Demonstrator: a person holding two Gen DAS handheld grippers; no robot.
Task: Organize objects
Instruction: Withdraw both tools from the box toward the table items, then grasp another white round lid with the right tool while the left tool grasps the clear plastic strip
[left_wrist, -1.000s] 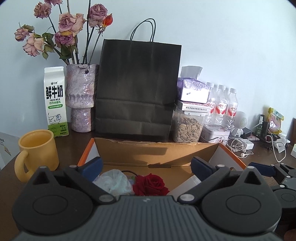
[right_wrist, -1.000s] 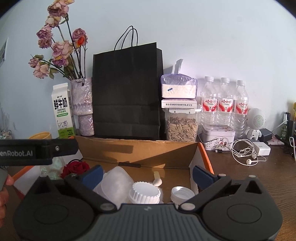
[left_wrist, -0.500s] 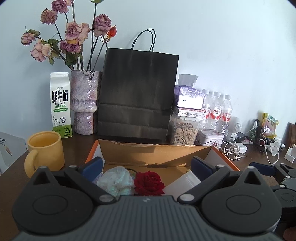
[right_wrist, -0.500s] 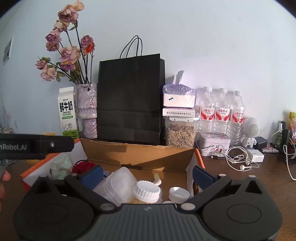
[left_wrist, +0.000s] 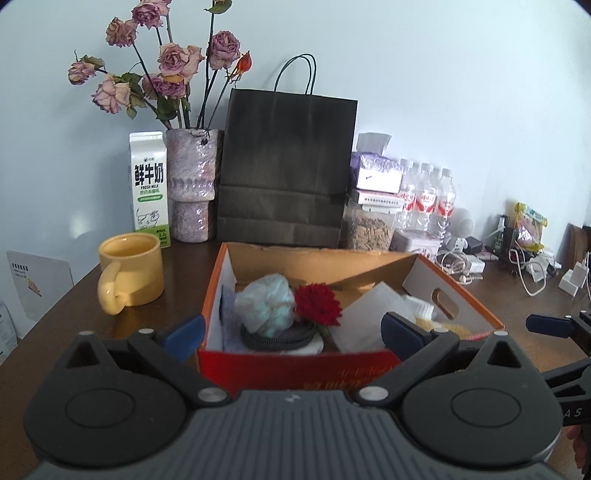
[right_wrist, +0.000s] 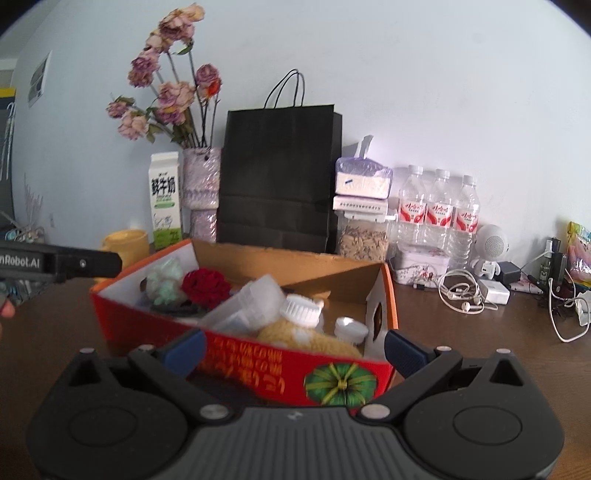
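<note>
Both claws have pulled back from the box (left_wrist: 295, 369) since a second ago, so its red near wall now shows. Left claw (left_wrist: 291, 332) and right claw (right_wrist: 293, 349) each stand wide open, holding nothing. Already inside the box on the tabletop (left_wrist: 92, 325) lie a red rose (left_wrist: 317, 304), a crumpled pale bag (left_wrist: 266, 306) and a white-capped jar (right_wrist: 300, 312), so the sorting looks mostly done. Behind stands a milk carton (left_wrist: 149, 188) printed "FRESH MILK". "nRobot.AI" shows on the left claw's arm.
</note>
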